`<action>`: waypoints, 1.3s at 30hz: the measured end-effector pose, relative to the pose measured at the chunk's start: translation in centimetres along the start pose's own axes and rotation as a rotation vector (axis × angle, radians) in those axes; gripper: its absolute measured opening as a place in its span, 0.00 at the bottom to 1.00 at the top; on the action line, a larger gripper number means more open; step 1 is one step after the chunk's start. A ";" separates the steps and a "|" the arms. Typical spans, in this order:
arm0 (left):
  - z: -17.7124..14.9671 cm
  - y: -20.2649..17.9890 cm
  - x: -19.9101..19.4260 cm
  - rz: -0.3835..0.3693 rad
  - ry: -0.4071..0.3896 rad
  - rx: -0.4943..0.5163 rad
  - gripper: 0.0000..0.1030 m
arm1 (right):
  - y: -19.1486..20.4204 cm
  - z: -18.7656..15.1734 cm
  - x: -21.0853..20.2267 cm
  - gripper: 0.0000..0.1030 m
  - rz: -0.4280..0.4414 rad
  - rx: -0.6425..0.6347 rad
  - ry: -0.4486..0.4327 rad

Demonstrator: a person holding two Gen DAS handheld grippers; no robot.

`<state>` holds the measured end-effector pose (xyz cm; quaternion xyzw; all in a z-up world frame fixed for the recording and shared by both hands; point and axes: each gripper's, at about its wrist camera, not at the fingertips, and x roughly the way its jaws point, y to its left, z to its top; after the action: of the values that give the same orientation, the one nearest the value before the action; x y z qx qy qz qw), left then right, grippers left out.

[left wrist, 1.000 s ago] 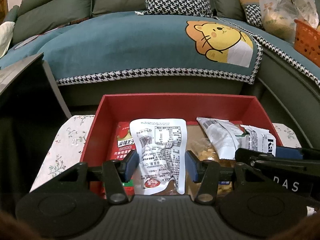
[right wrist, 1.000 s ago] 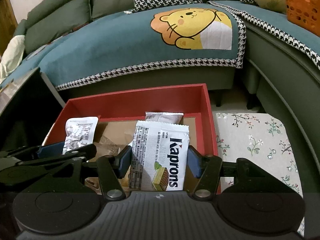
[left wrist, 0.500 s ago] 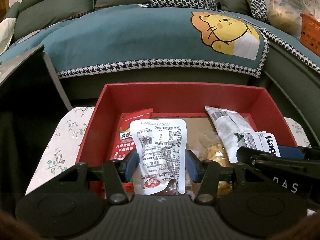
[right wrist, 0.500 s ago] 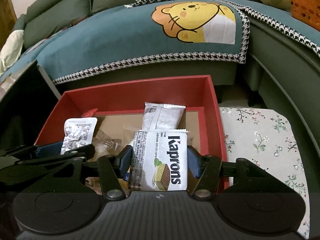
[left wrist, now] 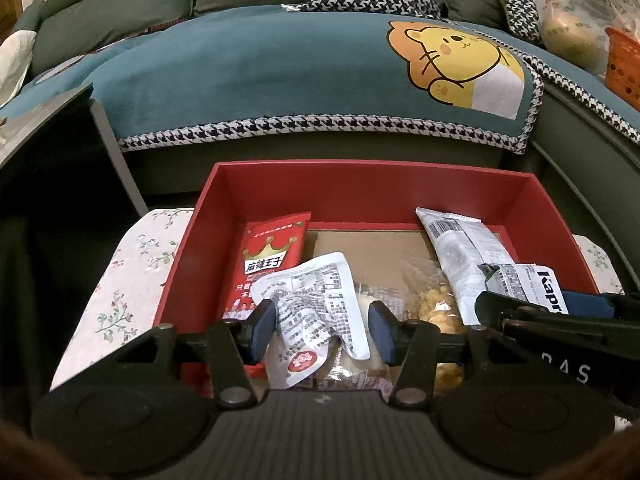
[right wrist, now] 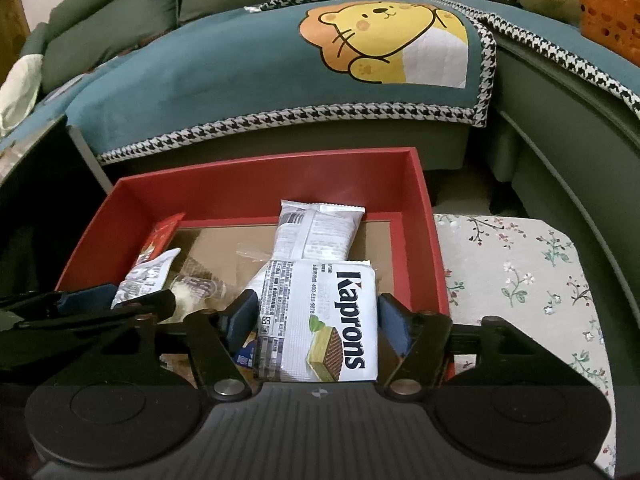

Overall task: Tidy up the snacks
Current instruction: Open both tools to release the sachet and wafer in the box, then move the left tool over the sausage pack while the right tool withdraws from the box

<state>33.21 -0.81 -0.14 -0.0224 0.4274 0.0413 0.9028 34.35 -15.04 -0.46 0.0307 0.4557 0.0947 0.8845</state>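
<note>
Dropping snacks into the open red cardboard box (left wrist: 372, 184) looks like the step in hand, and both pairs of tongs hang over its near edge. The left gripper (left wrist: 322, 330) has a crumpled white foil sachet with black print (left wrist: 316, 312) between its blue pads; the sachet touches the left pad, with a clear gap on the right, so it reads as released. The right gripper (right wrist: 318, 322) has just been opening, and the white Kaprons wafer packet (right wrist: 320, 320) lies between its jaws with gaps on both sides, resting on the pile in the box. Beyond the left tongs lies a red crown-printed pouch (left wrist: 272, 256); ahead of the right ones, a grey-white sealed bar wrapper (right wrist: 316, 236). Next, I judge, both tongs should lift straight clear without snagging the packets.
</note>
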 end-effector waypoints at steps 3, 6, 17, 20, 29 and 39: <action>0.0 0.1 -0.2 0.002 0.000 -0.001 0.69 | 0.1 0.1 -0.1 0.72 -0.004 -0.007 -0.001; -0.1 0.2 -0.5 0.003 -0.006 -0.002 0.69 | 0.2 0.2 -0.3 0.73 -0.009 -0.015 -0.007; 0.1 0.6 -2.2 -0.011 -0.034 -0.025 0.75 | 0.3 0.6 -1.8 0.78 -0.022 -0.030 -0.041; 0.1 0.7 -2.9 -0.018 -0.045 -0.036 0.75 | 0.3 0.7 -2.1 0.78 -0.021 -0.030 -0.048; 0.3 1.0 -4.6 -0.048 -0.071 -0.057 0.79 | 0.0 1.0 -3.5 0.79 -0.022 -0.031 -0.071; -0.3 2.5 -6.1 -0.056 -0.061 -0.081 0.80 | -0.4 1.2 -5.1 0.79 -0.008 -0.007 -0.082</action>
<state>28.89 1.30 4.32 -0.0698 0.3968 0.0339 0.9146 32.48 -16.40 4.22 0.0293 0.4188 0.0913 0.9030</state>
